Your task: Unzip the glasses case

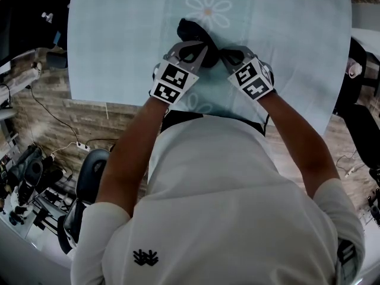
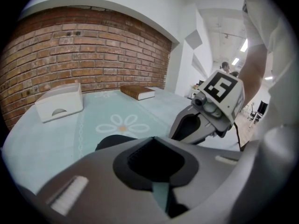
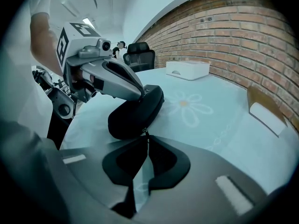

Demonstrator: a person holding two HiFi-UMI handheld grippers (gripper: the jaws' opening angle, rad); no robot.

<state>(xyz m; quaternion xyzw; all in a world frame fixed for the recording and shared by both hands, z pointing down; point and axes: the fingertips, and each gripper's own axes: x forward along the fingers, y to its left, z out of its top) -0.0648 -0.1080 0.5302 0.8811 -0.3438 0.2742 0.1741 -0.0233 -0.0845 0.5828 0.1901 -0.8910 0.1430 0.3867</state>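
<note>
The glasses case (image 3: pixel 133 115) was a black, oval, soft-shelled pouch with a seam running round its rim. It lay on the pale green cloth of the table (image 1: pixel 119 52), midway across and towards the person's edge, just below a daisy print (image 1: pixel 208 9). The left gripper (image 3: pixel 142 93) had its jaws drawn together, tips resting on the case top. The right gripper (image 3: pixel 146 139) was clamped on the zipper pull (image 3: pixel 146 133) at the near end.

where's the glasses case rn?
Head view: the glasses case lies mid-tablecloth, just below the daisy print, between the left gripper and right gripper, whose jaws both reach it.
</note>
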